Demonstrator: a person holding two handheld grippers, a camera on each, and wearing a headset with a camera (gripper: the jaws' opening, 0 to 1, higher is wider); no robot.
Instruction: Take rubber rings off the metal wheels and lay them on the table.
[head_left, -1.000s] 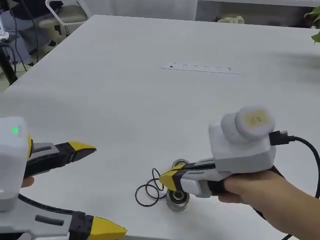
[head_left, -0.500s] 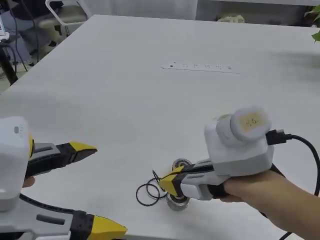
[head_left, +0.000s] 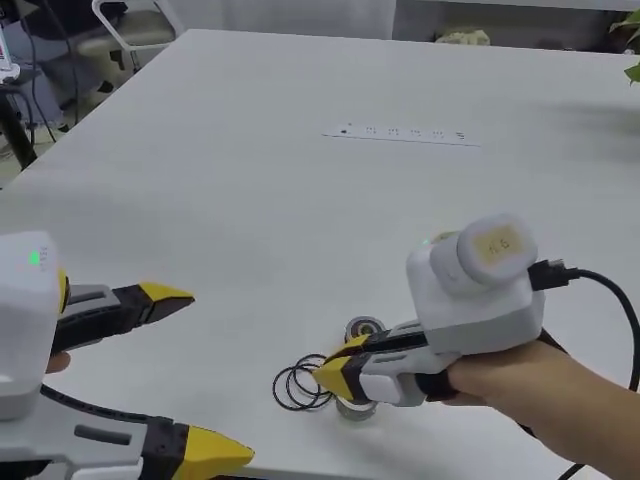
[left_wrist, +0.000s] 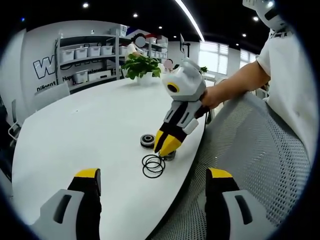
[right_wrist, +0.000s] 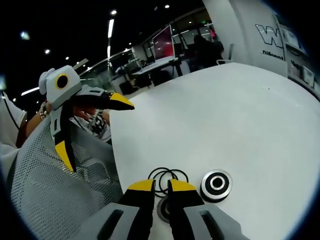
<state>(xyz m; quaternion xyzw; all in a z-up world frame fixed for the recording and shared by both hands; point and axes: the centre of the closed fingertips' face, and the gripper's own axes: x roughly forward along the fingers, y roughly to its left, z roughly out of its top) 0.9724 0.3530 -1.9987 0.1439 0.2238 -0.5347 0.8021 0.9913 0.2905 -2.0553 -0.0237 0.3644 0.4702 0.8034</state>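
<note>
Three thin black rubber rings (head_left: 300, 386) lie overlapping on the white table (head_left: 300, 200) near its front edge. One metal wheel (head_left: 363, 328) lies flat just behind my right gripper (head_left: 326, 372). A second wheel (head_left: 350, 406) sits under its yellow tips. In the right gripper view the jaws of my right gripper (right_wrist: 161, 186) stand almost together over that wheel (right_wrist: 162, 209), with the rings (right_wrist: 167, 179) just ahead and the other wheel (right_wrist: 216, 185) to the right. Nothing shows between the tips. My left gripper (head_left: 200, 377) hangs wide open at the lower left, apart from the rings (left_wrist: 152, 165).
A white power strip (head_left: 400, 134) lies across the middle of the table. The table's front edge (head_left: 330, 468) runs close below the rings. A mesh chair (left_wrist: 235, 150) stands beside the table. Chairs and shelving stand beyond the far side.
A ring that stood lifted beside the right gripper's tips now lies flat with the other two. The right gripper has shifted slightly left over the wheel. The left gripper has not moved.
</note>
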